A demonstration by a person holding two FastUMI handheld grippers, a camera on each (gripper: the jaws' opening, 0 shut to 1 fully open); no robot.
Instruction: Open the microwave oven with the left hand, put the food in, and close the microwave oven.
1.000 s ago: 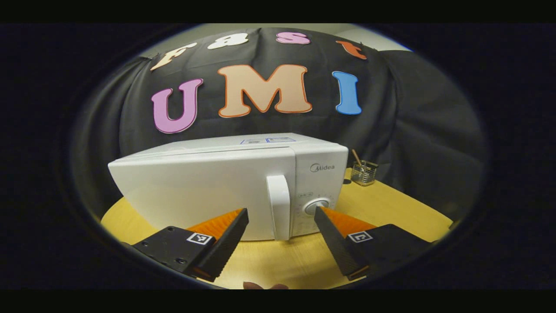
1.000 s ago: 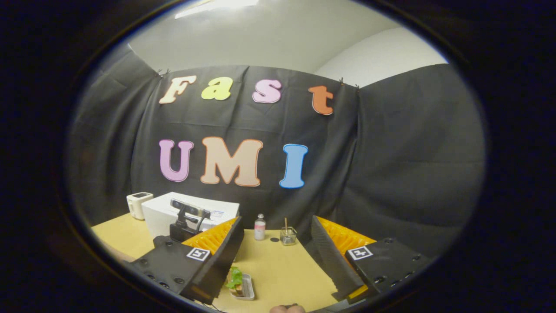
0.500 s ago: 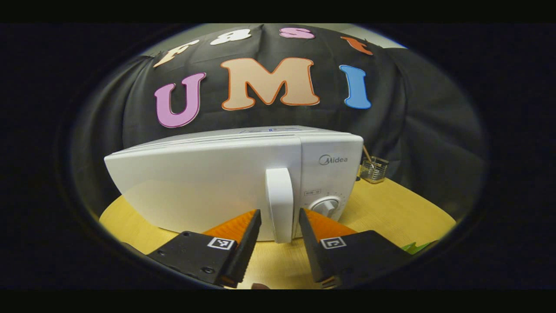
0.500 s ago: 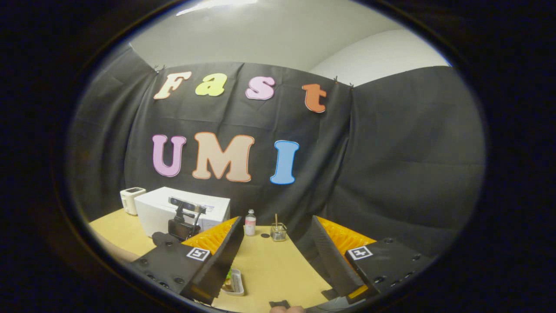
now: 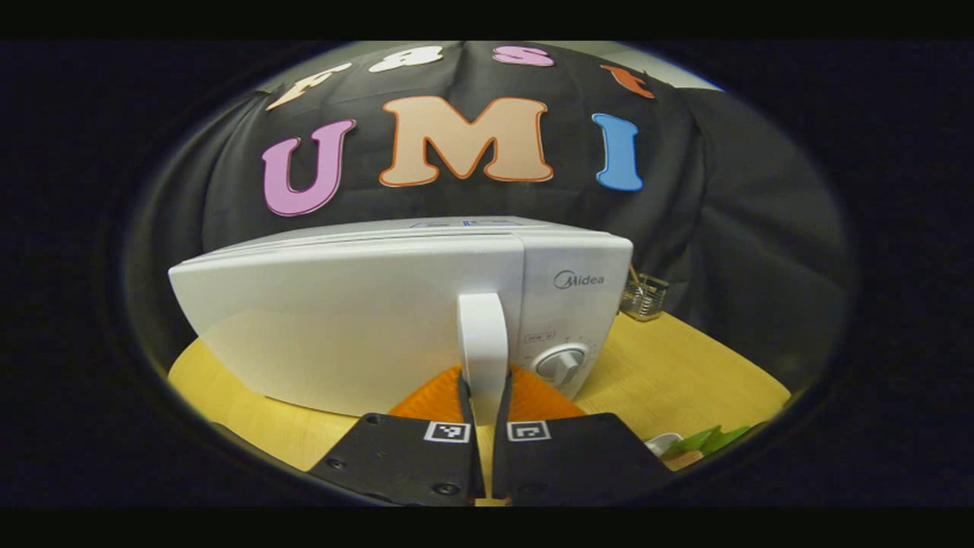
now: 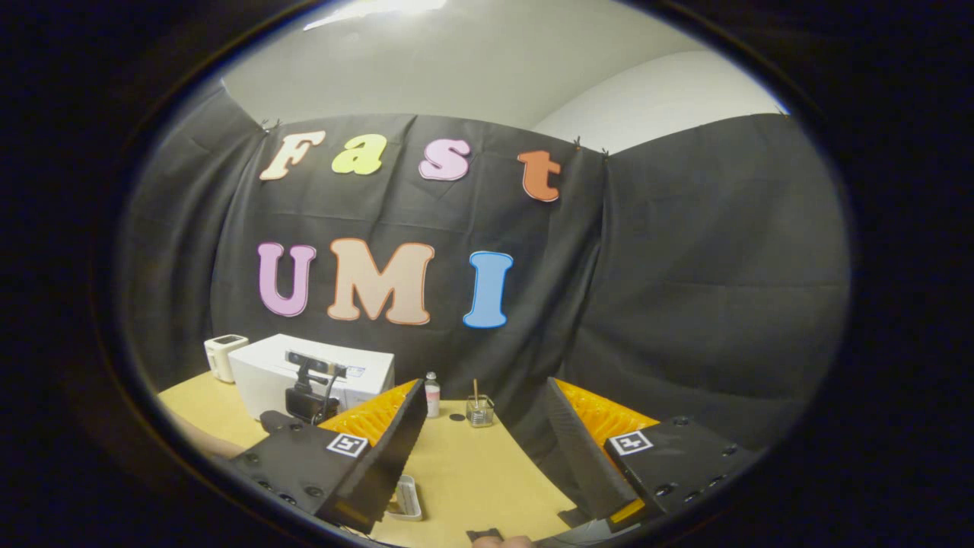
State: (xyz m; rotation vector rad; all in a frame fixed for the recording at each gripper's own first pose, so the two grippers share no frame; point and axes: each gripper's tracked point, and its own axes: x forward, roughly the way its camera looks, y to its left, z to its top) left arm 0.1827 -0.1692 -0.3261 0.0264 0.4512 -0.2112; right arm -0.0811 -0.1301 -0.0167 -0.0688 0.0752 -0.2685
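In the left gripper view the white microwave oven [image 5: 396,320] spans from nine o'clock to about two o'clock with its door flush and unopened, and at six o'clock the left gripper [image 5: 484,392] is pinched on the lower end of the door handle [image 5: 482,342], a finger on each side. At four o'clock, on the table [image 5: 685,373], sits the edge of the food tray [image 5: 696,445] with green leaves.

In the right gripper view the right gripper [image 6: 487,426] hangs spread and empty at six o'clock, above the tray's end at seven o'clock. So I judge only the grasp made: pulling the door open, loading the food and closing all remain.
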